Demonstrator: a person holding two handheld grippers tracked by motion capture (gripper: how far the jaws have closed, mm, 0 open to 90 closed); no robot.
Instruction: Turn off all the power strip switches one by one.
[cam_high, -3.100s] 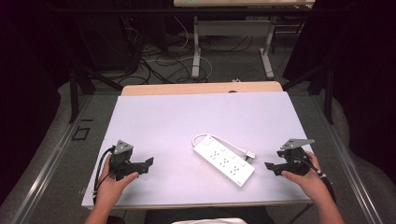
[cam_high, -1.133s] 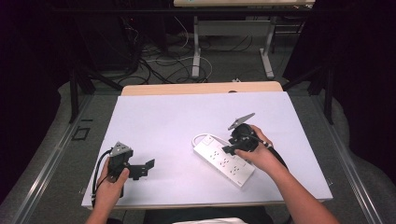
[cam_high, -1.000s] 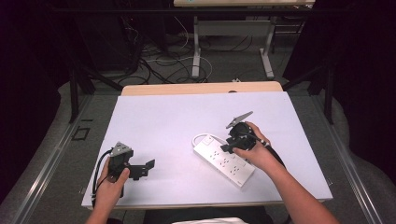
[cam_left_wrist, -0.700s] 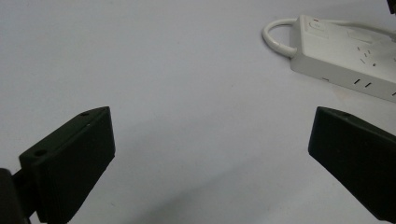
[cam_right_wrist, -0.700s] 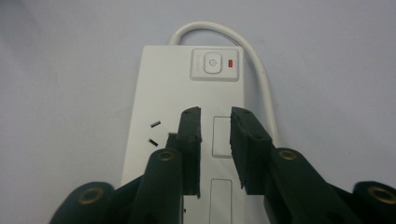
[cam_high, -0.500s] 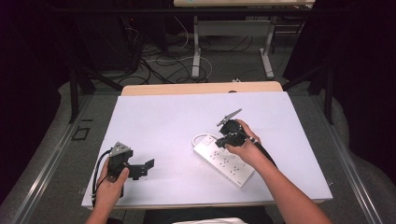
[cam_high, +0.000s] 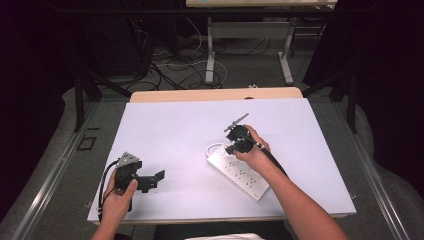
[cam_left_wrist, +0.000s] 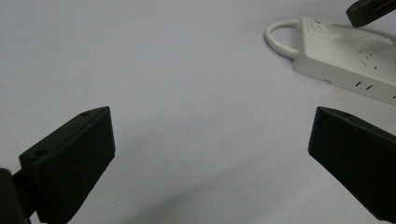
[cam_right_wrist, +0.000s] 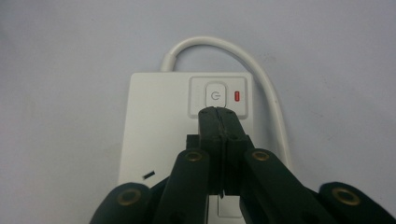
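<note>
A white power strip (cam_high: 241, 173) lies slanted on the table, right of middle, its white cable (cam_high: 215, 146) looping from the far end. In the right gripper view its power button (cam_right_wrist: 215, 95) sits beside a lit red light (cam_right_wrist: 237, 95). My right gripper (cam_right_wrist: 218, 111) is shut with nothing between the jaws, which have just been closing. Its tips point at the near edge of the button; I cannot tell if they touch. From above, the right gripper (cam_high: 233, 148) hovers over that end of the strip. My left gripper (cam_high: 152, 181) rests open at the front left, far from the power strip (cam_left_wrist: 345, 60).
The white table top (cam_high: 165, 130) is bare around both hands. A wooden strip (cam_high: 215, 94) runs along its far edge. Beyond it are floor cables and the legs of another table (cam_high: 210, 50).
My right hand has moved left along the strip to its switch end and tilted down. The left hand has stayed still.
</note>
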